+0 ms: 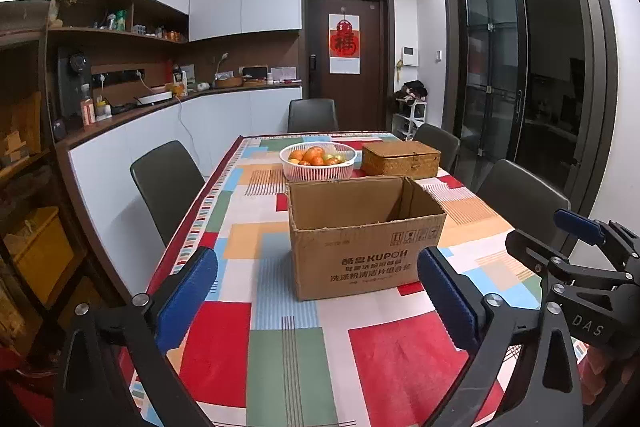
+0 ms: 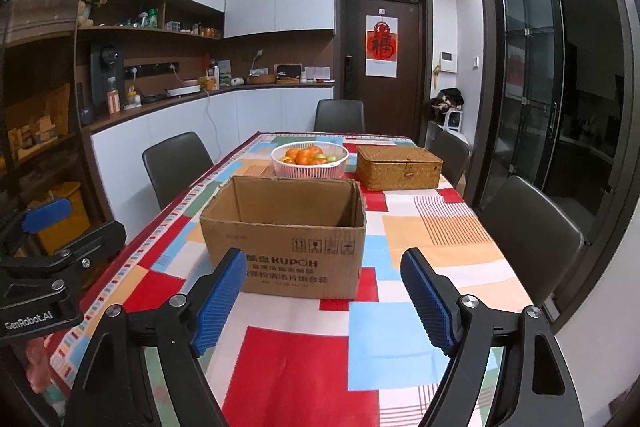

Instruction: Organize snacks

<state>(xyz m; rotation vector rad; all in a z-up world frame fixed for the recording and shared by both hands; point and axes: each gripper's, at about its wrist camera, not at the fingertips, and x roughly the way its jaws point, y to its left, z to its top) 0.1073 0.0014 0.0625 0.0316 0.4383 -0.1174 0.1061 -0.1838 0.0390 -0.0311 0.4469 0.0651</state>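
Observation:
An open brown cardboard box [image 1: 364, 235] [image 2: 286, 231] stands in the middle of the table; its inside is hidden from both views. My left gripper [image 1: 318, 291] is open, its blue pads wide apart with nothing between them, held above the near table short of the box. My right gripper [image 2: 324, 297] is open too and empty, also short of the box. The right gripper shows at the right edge of the left wrist view [image 1: 580, 227], and the left gripper shows at the left edge of the right wrist view [image 2: 44, 215].
Behind the box sit a white basket of oranges and green fruit [image 1: 318, 159] [image 2: 310, 157] and a shut woven wicker box [image 1: 400, 159] [image 2: 400, 167]. The table carries a patchwork cloth [image 1: 288, 339]. Dark chairs [image 1: 168, 183] [image 2: 532, 231] line both sides. A counter [image 1: 192, 115] runs along the left wall.

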